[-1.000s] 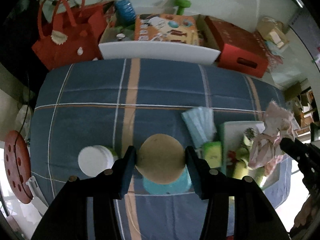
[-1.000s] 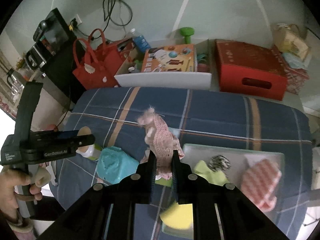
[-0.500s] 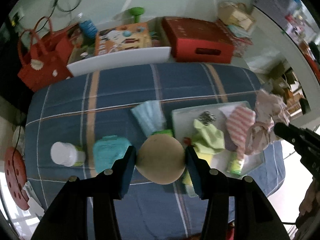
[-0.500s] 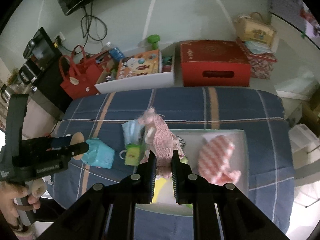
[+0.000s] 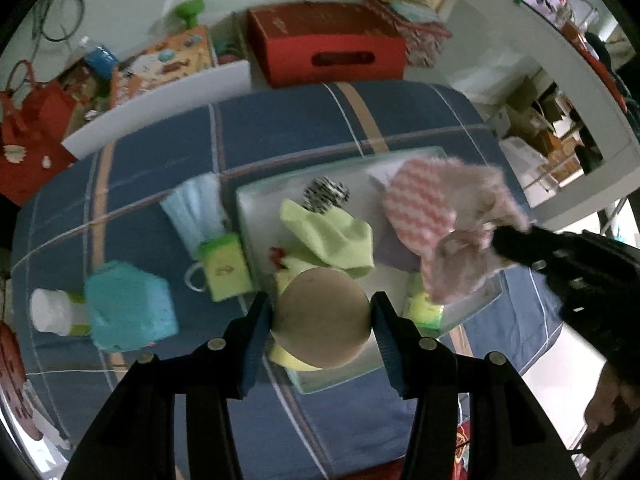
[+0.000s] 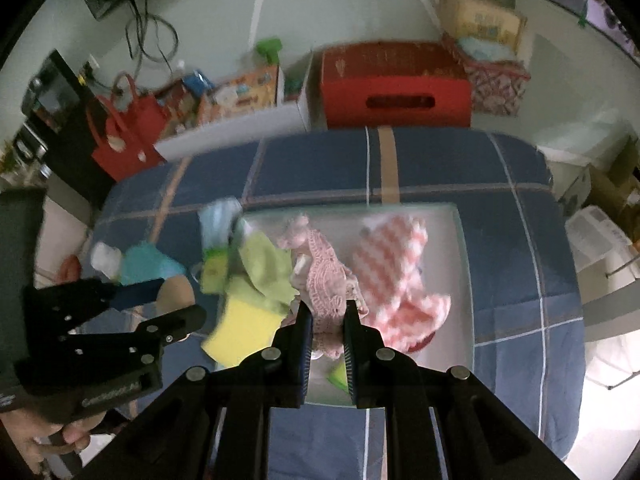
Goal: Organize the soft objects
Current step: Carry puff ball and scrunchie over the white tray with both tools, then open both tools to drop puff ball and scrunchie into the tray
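My left gripper (image 5: 321, 314) is shut on a tan round sponge puff (image 5: 320, 318) and holds it above the near left corner of the clear tray (image 5: 256, 200). My right gripper (image 6: 325, 314) is shut on a pink lace cloth (image 6: 326, 276) above the tray (image 6: 456, 220). The tray holds a lime cloth (image 5: 332, 236), a pink checked cloth (image 5: 416, 208), a yellow sponge (image 6: 244, 328) and a black-and-white patterned piece (image 5: 326, 194). In the left wrist view the pink lace cloth (image 5: 468, 248) hangs from the right gripper at the right.
On the blue plaid bed left of the tray lie a light blue mask (image 5: 196, 212), a small green box (image 5: 224, 268), a turquoise block (image 5: 128, 308) and a white-capped bottle (image 5: 52, 312). Behind the bed stand a red box (image 5: 332, 44), a white bin (image 5: 160, 92) and a red bag (image 5: 28, 148).
Both grippers have moved right over the bed, from beside the tray to above it, each still holding its object.
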`<move>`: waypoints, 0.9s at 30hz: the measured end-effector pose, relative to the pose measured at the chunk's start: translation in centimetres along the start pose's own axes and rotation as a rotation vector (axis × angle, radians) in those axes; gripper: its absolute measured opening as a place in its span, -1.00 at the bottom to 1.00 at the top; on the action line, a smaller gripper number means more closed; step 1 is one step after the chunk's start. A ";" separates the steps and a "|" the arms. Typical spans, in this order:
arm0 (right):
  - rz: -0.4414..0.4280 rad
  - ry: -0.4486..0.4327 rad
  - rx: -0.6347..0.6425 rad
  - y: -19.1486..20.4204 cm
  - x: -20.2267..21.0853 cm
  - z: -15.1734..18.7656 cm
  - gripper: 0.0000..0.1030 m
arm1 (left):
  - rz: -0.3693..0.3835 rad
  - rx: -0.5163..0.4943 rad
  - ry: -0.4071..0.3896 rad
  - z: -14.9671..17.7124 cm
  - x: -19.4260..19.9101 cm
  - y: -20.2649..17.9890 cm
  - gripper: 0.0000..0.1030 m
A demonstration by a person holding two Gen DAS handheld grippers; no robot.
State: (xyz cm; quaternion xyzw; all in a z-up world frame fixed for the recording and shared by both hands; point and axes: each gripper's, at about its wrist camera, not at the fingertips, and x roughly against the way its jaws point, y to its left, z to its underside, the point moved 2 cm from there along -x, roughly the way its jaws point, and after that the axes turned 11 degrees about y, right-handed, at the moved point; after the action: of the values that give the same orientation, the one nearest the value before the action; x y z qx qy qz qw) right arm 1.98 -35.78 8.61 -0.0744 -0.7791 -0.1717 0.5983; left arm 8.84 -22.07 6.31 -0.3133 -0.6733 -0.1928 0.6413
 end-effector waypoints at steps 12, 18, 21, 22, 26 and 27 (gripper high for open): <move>-0.002 0.128 -0.012 -1.7 -7.6 1.2 -0.70 | 0.040 -0.007 0.094 -0.6 -6.6 -2.3 0.01; -0.017 0.157 -0.022 -2.4 -9.7 1.4 -0.70 | 0.054 0.019 0.128 -0.8 -9.3 -1.9 0.01; -0.022 0.163 -0.023 -2.6 -10.3 1.5 -0.70 | 0.052 0.011 0.122 -1.0 -9.5 -2.2 0.01; -0.025 0.162 -0.027 -2.7 -10.4 1.5 -0.70 | 0.053 0.010 0.122 -1.0 -9.5 -2.2 0.01; -0.023 0.154 -0.021 -2.6 -10.1 1.4 -0.65 | 0.066 0.000 0.119 -1.1 -9.1 -2.5 0.02; -0.017 0.153 -0.016 -2.4 -9.9 1.5 -0.65 | 0.067 0.000 0.118 -1.0 -8.9 -2.5 0.02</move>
State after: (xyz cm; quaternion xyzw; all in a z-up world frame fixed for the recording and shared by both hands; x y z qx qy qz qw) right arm 2.58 -36.65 -1.64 -0.0593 -0.7302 -0.1881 0.6541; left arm 7.75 -26.09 -2.00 -0.3237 -0.6236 -0.1893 0.6859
